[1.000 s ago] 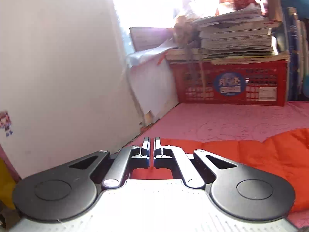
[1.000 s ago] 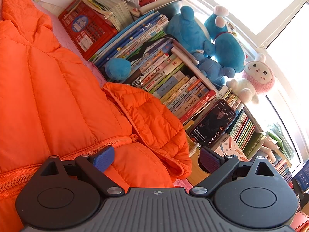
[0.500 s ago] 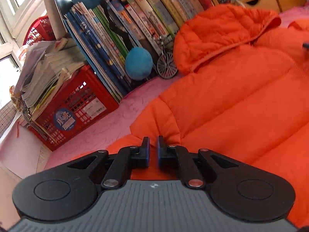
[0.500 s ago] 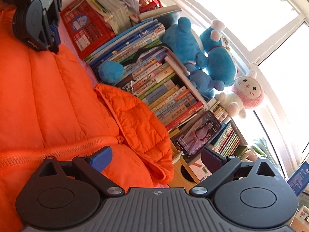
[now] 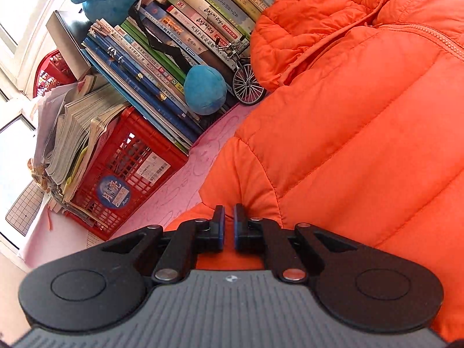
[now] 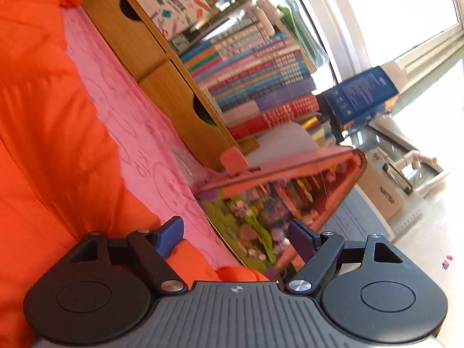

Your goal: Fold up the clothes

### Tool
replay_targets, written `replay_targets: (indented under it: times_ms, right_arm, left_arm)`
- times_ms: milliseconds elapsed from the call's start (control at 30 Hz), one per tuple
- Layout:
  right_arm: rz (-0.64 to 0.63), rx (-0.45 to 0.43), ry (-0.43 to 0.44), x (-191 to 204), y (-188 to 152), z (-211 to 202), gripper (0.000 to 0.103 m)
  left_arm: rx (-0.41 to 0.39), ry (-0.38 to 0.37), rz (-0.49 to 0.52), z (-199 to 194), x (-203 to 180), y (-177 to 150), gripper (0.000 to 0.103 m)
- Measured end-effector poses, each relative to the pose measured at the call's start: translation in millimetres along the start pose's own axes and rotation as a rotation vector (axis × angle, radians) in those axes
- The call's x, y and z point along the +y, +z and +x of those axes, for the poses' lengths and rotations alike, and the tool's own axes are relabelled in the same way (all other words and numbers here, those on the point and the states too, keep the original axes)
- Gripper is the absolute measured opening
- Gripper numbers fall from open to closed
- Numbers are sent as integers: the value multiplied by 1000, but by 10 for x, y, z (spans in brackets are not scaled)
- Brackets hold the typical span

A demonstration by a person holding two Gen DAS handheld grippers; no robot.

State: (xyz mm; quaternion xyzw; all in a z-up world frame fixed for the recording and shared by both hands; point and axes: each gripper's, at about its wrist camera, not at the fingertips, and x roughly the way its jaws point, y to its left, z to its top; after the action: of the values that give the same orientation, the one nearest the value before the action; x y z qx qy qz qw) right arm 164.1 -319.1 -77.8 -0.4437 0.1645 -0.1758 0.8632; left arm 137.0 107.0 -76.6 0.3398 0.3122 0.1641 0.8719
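Observation:
An orange puffer jacket lies spread on a pink bed cover, its hood bunched against the books. My left gripper is shut, and a fold of the jacket's edge shows between its blue pads. In the right wrist view the jacket fills the left side. My right gripper hovers at the jacket's lower edge with its jaws closing. Its pads press on nothing: orange fabric lies under the left finger, and the pink cover shows between the two.
A red crate piled with papers, slanted books, a blue plush and a small toy bicycle line the bed's far side. A wooden drawer unit and a pink toy case stand beside the right gripper.
The left gripper swung from the wall side onto the jacket, staying shut, then held still. The right gripper swept away from the hood to the jacket's edge by the drawers, and its jaws narrowed.

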Motion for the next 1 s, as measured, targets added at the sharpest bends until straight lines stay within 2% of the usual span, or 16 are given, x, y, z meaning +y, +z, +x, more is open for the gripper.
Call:
replay_targets:
  times_ms: [33,100,233,300,367,433,500,600,667,767,867,1000]
  right_arm:
    - [41,66,-20,-96,-146,125,79]
    - [101,129,-20,-192,-226,226,81]
    - [91,125,-35,-127,-182,193,82]
    - [161,88,-10,-163,-66,40,84]
    - [236,-33,25,-256,158,-289,91]
    - [286,-164,63,-301,377,-678,93]
    - [305,-293,120,-300,537,-1114,101]
    - [298,-478,217,-161,707,-1808,103]
    - [270,-574,270,8,766,-2204,103]
    - [208,-660,371,246,831,-2678,103]
    - [142,-709,451,477,853,-3053,103]
    - [4,-767,424,817,785,-3412,103]
  left_arm:
    - [0,1,2,-20,-17,9,6]
    - [-1,2,9,-37,-37,20,4]
    - [-1,4,12,-28,-47,26,4]
    - [-1,-2,-4,-23,-17,28,7]
    - [2,-11,-45,-48,46,25,13]
    - [10,-17,-89,-182,87,22,24]
    - [-9,-59,-103,-442,108,8,31]
    - [-24,-132,-132,-826,128,-25,44]
    - [-22,-187,-156,-1064,134,-74,45]
    - [-31,-215,-185,-1341,138,-181,47]
    - [-24,-214,-221,-1498,107,-317,50]
    - [-23,-162,-217,-1584,13,-438,51]
